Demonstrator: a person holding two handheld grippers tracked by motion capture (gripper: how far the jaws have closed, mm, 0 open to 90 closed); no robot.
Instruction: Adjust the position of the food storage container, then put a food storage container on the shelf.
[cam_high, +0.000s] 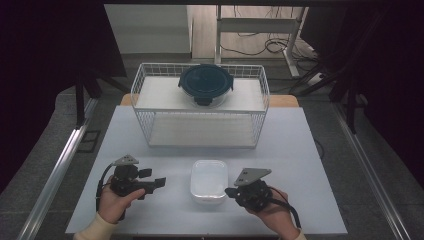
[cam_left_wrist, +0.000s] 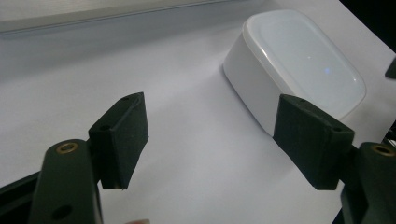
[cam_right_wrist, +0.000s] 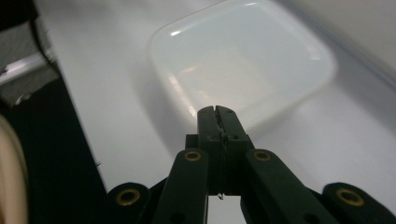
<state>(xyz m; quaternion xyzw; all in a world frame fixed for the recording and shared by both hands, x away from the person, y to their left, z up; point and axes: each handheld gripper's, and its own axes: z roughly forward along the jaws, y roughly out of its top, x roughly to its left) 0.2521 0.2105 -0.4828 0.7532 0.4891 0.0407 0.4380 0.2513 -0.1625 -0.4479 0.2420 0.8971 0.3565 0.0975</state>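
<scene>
A white rectangular lidded box (cam_high: 209, 181) lies on the pale table near its front edge, between the two hands. My left gripper (cam_high: 156, 179) is held to the box's left, open, its jaws pointing toward the box with bare table between them (cam_left_wrist: 210, 140); the box (cam_left_wrist: 299, 65) lies ahead and to the right of them. My right gripper (cam_high: 229, 192) sits at the box's right front corner, shut with nothing in it. In the right gripper view its closed tips (cam_right_wrist: 218, 114) stand just before the box (cam_right_wrist: 243, 65).
A white wire basket rack (cam_high: 200, 107) stands across the back of the table, with a round dark-lidded container (cam_high: 206, 84) on its upper shelf. The table's (cam_high: 300, 150) side edges drop to grey floor and metal rails.
</scene>
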